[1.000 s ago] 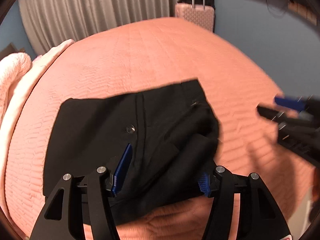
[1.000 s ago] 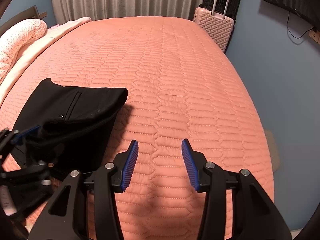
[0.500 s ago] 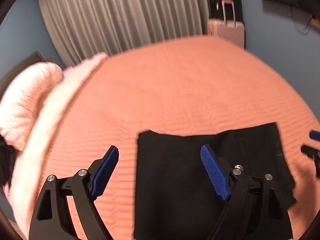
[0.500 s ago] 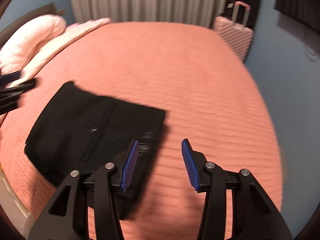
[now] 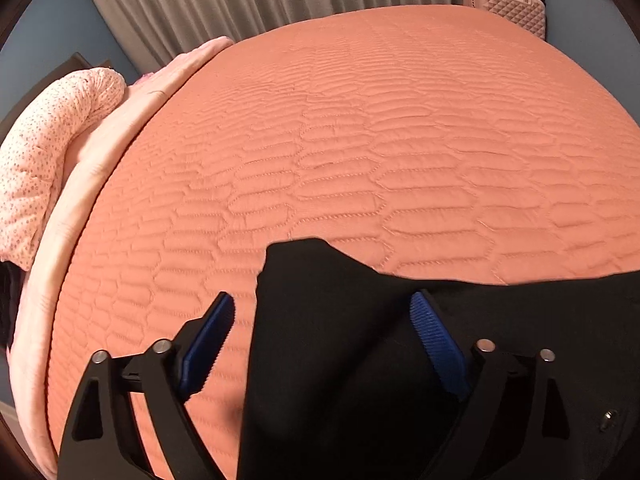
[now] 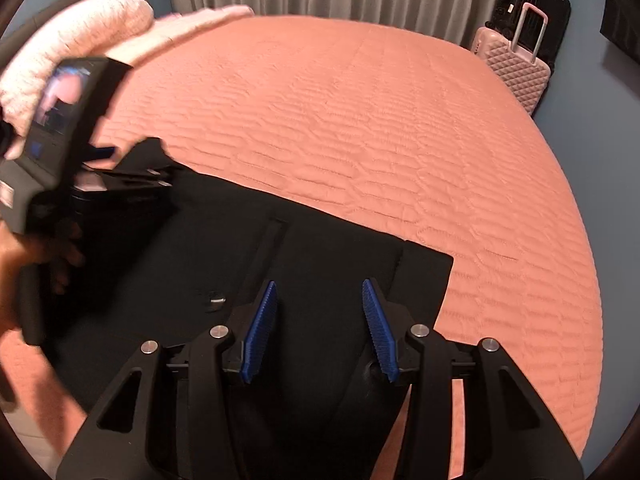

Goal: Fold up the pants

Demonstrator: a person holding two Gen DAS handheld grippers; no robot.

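Wide salmon-pink quilted bedspread (image 6: 400, 128), folded black fabric pants (image 6: 320, 248) lying at its near edge, left gripper (image 5: 320, 340) and right gripper (image 6: 320, 324) both spread wide, holding nothing: a snagging fingertip could drag that raised far-left corner and undo the fold.

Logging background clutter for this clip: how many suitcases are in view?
2. A pink suitcase stands past the far right corner of the bed; a black suitcase stands right behind it against the wall. Others may be hidden.
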